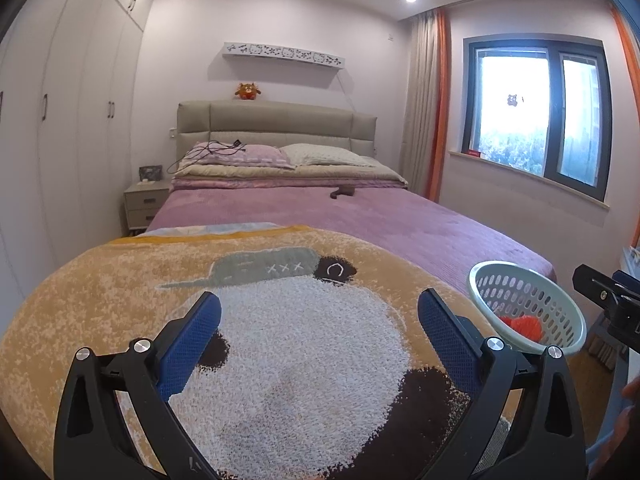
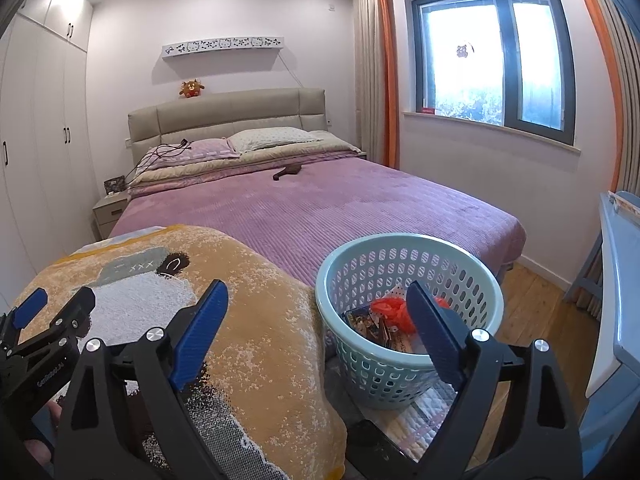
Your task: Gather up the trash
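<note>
A home bedroom is showing here: a bed point(image 2: 320, 208) with pillows point(image 2: 272, 138) is standing between a tall wardrobe point(image 2: 36, 140) and a curtained window point(image 2: 492, 56).

Pale green perforated basket point(image 2: 408, 312) upright at bed's foot corner; inside: crumpled red plastic bag point(image 2: 390, 312) w/ printed paper wrappers point(image 2: 368, 326) beside it.

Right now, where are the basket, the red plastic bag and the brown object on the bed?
Basket point(image 2: 404, 242): right wrist view, far rim.
Red plastic bag point(image 2: 386, 307): right wrist view, its crumpled middle, inside the basket.
Brown object point(image 2: 289, 171): right wrist view, its middle, on the purple bedspread.
</note>
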A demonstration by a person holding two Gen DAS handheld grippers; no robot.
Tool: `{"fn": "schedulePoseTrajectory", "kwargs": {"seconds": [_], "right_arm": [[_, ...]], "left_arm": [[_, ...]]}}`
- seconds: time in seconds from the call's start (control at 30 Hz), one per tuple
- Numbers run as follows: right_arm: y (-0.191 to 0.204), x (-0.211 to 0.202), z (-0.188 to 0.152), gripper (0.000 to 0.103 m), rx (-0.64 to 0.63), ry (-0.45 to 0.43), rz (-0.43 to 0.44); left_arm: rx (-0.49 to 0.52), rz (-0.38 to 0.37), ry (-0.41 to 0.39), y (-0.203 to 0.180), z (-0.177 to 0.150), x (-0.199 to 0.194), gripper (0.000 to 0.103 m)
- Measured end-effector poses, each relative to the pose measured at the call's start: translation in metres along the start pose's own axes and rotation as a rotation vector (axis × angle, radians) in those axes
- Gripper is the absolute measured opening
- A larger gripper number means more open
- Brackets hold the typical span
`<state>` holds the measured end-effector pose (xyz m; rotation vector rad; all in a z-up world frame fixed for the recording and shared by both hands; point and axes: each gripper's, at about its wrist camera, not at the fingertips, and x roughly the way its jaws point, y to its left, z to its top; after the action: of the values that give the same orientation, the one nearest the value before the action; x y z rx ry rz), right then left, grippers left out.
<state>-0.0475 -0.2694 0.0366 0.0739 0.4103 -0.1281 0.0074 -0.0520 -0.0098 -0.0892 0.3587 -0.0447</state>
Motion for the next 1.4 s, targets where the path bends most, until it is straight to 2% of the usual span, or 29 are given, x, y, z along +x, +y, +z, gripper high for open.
{"fn": "schedulePoseTrajectory", "kwargs": {"seconds": [1.4], "right_arm": [[-0.0009, 0.003, -0.0047, 0.087, 0.005, 0.026, 0.013]], "left_arm": [[0.016, -0.001, 0.008, -0.0017, 0.001, 0.0006, 0.095]]}}
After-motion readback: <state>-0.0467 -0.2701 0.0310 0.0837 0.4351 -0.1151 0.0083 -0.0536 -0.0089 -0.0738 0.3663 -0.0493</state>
